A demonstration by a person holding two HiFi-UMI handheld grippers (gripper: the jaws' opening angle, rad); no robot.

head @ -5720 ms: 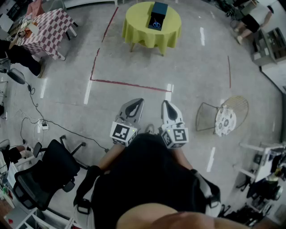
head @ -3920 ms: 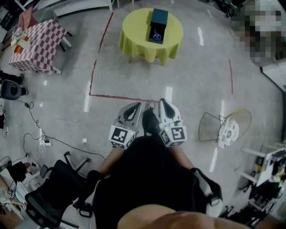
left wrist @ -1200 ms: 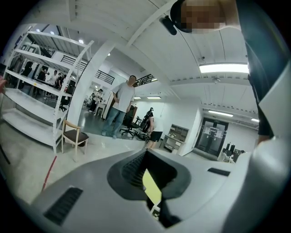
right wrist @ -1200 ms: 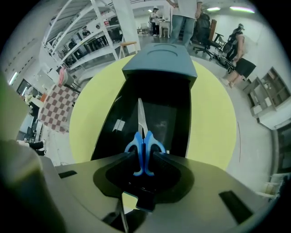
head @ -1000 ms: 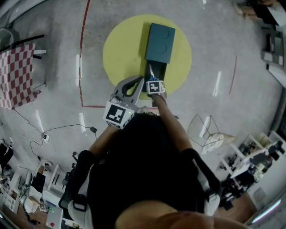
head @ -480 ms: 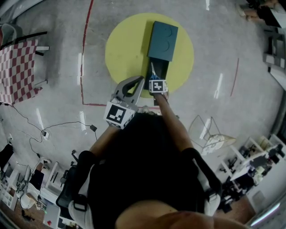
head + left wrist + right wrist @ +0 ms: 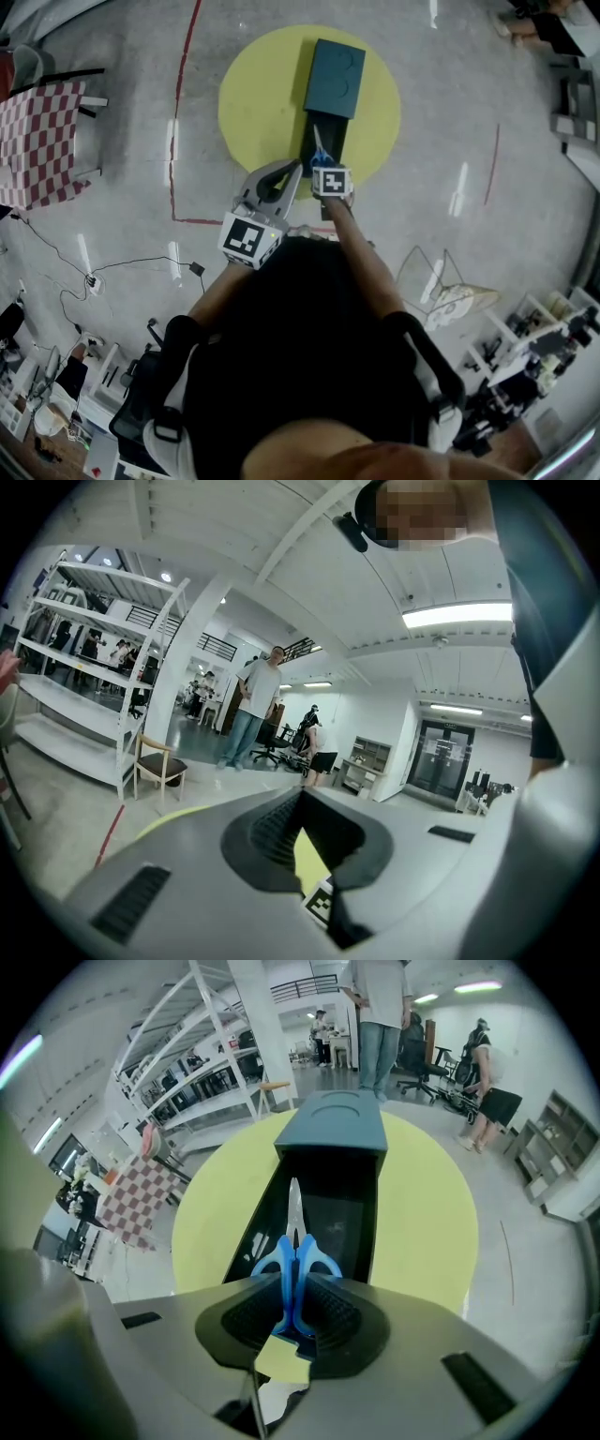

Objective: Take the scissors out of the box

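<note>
Centre frame, above the box (image 7: 333,1124), the right gripper's (image 7: 292,1314) jaws, just closed, pinch the scissors' (image 7: 294,1251) handles to lift them out.

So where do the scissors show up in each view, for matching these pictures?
Head view: scissors upper centre, at the near end of the open box.
Left gripper view: not in it.
Right gripper view: scissors lower centre, blue handles nearest, blades pointing into the box.
Shared landmark: the round yellow tablecloth, also seen in both gripper views.
</note>
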